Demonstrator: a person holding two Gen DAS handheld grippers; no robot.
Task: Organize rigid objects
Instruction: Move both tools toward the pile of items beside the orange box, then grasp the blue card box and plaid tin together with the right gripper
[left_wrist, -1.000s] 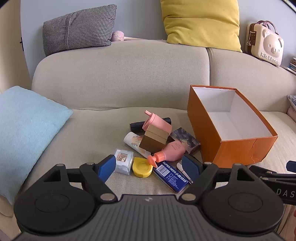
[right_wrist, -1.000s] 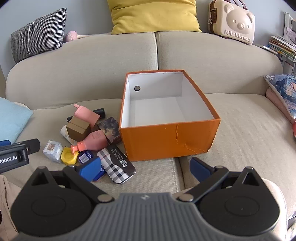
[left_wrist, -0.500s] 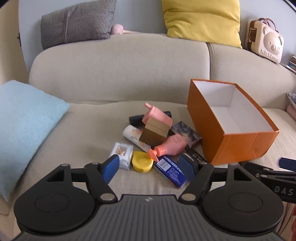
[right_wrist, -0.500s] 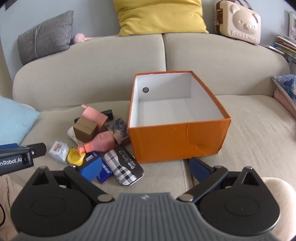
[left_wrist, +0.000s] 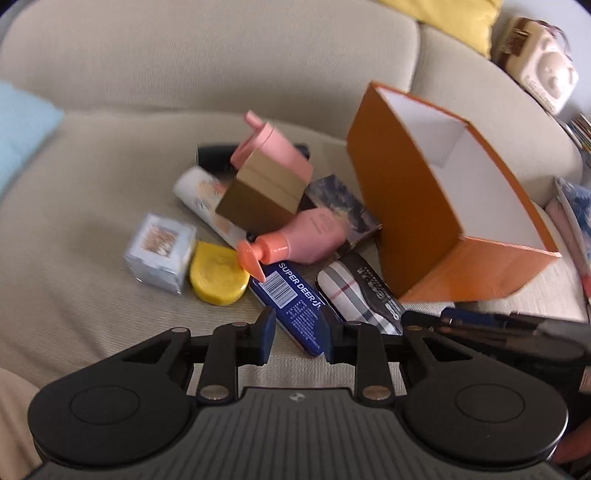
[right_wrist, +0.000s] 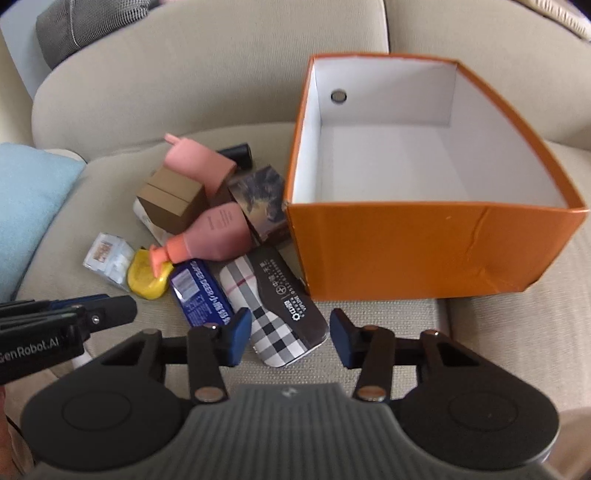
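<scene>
Blue tin half hidden between the parted left gripper; right gripper wide around the plaid case.

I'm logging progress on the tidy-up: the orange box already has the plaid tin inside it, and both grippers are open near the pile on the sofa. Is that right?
Not quite. The orange box is empty: the right wrist view shows only its bare white inside. The plaid tin lies outside it on the sofa, just ahead of the open right gripper. The left gripper is open near the pile too.
</scene>
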